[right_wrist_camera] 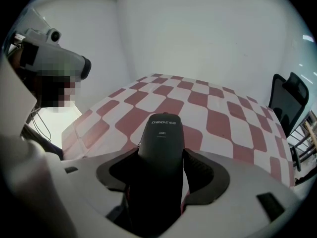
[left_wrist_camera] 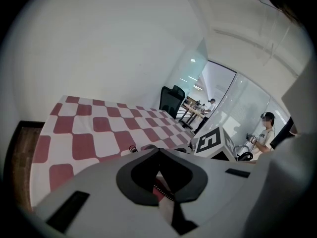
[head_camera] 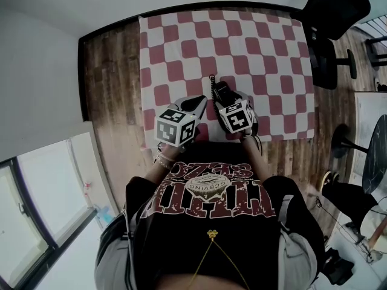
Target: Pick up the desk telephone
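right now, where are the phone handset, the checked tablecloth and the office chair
phone handset [right_wrist_camera: 160, 150], right gripper view, on its black back below the print
checked tablecloth [right_wrist_camera: 213, 110], right gripper view, on bare cloth beyond the handset
office chair [right_wrist_camera: 287, 100], right gripper view, on its dark backrest

Even soft indoor light, no hard shadows. Window [head_camera: 42, 210] at head view's lower left is blown out. Both gripper views: heavy fisheye bend w/ dark vignette corners, near fg soft. Dull sheen on black handset [right_wrist_camera: 161, 148], print legible
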### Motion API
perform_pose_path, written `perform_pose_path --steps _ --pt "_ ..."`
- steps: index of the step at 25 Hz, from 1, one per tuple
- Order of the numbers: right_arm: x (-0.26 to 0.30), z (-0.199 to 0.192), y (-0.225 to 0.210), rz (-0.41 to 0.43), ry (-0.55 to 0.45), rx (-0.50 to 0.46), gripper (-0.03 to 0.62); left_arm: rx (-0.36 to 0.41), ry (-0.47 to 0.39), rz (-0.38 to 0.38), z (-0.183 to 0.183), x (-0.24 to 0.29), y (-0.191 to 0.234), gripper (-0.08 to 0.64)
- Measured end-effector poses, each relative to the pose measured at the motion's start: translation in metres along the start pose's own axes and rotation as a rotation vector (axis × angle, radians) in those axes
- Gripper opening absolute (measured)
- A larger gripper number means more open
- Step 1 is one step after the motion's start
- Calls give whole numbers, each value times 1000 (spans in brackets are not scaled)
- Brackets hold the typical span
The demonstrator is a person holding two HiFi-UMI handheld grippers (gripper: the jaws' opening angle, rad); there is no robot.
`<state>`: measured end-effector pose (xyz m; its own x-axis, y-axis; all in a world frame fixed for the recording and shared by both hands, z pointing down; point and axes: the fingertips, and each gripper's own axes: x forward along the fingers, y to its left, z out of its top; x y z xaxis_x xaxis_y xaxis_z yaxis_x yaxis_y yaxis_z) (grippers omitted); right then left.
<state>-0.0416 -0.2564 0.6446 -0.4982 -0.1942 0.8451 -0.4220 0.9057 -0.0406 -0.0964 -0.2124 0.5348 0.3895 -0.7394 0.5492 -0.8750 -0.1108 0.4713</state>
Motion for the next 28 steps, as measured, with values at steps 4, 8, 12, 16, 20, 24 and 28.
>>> perform_pose_path --steps 4,8,12,16,20,24,28 --pt "5 -4 0 8 7 47 282 -5 4 -1 -1 1 1 8" --pt "10 -9 -2 34 -3 116 282 -5 4 -4 -1 1 0 8" --pt "12 -9 0 83 -41 154 282 -13 3 -4 -1 1 2 8" --pt "13 -10 -1 86 -41 154 282 -4 9 -14 -2 3 0 8" --pt "13 -10 -1 84 -43 151 282 -1 4 -21 -1 4 -2 8" --pt "13 -11 -1 82 -13 161 282 1 -5 -24 -1 2 -3 8" --pt "13 -12 -3 80 16 161 282 -2 -16 -24 0 0 -2 8"
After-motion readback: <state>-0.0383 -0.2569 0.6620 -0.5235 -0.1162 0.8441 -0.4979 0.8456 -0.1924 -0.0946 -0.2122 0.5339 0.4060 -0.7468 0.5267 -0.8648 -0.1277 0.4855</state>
